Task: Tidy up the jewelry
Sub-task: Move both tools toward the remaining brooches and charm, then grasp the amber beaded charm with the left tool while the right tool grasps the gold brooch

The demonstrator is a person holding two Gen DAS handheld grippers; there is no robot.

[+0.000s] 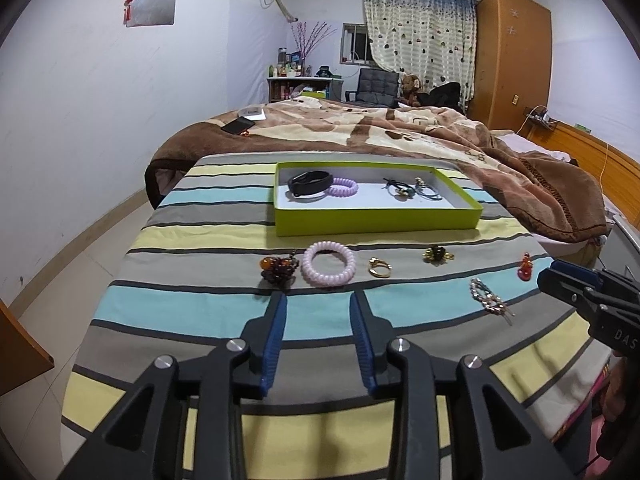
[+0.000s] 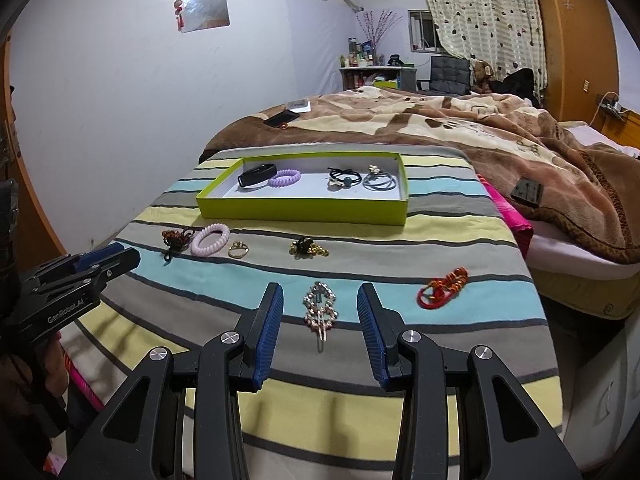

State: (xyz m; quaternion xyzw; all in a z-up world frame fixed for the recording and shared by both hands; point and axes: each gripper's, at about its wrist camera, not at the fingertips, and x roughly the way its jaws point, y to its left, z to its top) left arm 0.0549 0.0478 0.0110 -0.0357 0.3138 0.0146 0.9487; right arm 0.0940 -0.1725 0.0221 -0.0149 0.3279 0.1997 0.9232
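A green tray (image 1: pixel 376 220) (image 2: pixel 304 210) on the striped cloth holds a black band (image 1: pixel 310 183), a purple coil tie (image 1: pixel 343 187) and hair ties (image 1: pixel 412 190). In front lie an amber bead piece (image 1: pixel 278 268), a pink coil bracelet (image 1: pixel 329 264) (image 2: pixel 210 239), a gold ring (image 1: pixel 379 267) (image 2: pixel 238 249), a gold-black brooch (image 1: pixel 438 255) (image 2: pixel 307 247), a red charm (image 1: pixel 525 266) (image 2: pixel 443 283) and a rhinestone hair clip (image 1: pixel 489 300) (image 2: pixel 321 309). My left gripper (image 1: pixel 319 300) is open, just short of the pink bracelet. My right gripper (image 2: pixel 320 292) is open around the hair clip.
The striped cloth (image 1: pixel 200 304) covers a raised surface at the foot of a bed with a brown blanket (image 1: pixel 380 128). A phone (image 1: pixel 239 125) lies on the bed. A pink cloth (image 2: pixel 508 208) lies at the right edge. A dark object (image 2: pixel 529 192) rests on the blanket.
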